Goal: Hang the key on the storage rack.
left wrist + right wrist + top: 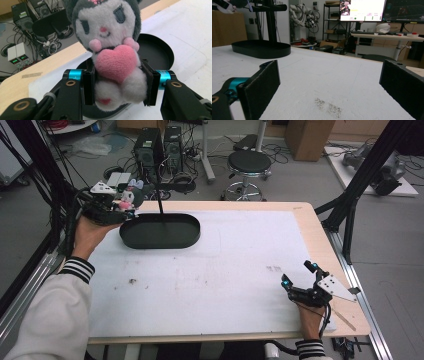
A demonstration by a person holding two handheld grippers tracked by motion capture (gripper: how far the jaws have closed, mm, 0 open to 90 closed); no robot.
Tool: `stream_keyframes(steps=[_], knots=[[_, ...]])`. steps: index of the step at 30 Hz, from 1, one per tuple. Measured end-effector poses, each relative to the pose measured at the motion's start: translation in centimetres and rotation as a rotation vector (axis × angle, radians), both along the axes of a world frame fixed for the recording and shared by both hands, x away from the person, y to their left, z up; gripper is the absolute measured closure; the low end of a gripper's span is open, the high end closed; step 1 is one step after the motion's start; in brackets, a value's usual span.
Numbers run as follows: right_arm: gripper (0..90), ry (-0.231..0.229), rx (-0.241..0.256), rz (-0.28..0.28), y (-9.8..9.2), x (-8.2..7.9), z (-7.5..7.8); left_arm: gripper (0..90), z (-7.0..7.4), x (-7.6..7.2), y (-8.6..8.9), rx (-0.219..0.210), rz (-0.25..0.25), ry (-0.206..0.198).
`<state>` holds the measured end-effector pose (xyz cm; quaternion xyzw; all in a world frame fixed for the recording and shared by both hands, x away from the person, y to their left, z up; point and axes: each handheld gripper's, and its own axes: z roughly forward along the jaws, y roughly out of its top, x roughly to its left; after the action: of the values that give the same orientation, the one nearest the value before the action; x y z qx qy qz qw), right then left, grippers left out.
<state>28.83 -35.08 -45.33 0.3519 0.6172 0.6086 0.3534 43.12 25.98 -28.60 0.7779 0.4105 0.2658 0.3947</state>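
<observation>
Left gripper [117,87] clamps the plush toy [112,50] upright, directly above the black tray's [160,231] near-left end; right gripper [300,282] rests agape, well apart

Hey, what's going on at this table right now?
A person works with a gripper in each hand. The left gripper is shut on a plush toy with a pink heart, held just above the black oval tray at the table's far left. The right gripper rests open and empty on the white mat near the front right corner.

grey-white plush toy [110,32], pink heart [116,62]; black tray [160,231].
</observation>
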Motion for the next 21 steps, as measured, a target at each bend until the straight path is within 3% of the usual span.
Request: stream_keyframes(steps=[21], knots=[[2.1,0.002,0.005,-0.001,0.0,0.0,0.0,55.4,0.5,1.8,-1.2,-0.034,0.022,-0.018]])
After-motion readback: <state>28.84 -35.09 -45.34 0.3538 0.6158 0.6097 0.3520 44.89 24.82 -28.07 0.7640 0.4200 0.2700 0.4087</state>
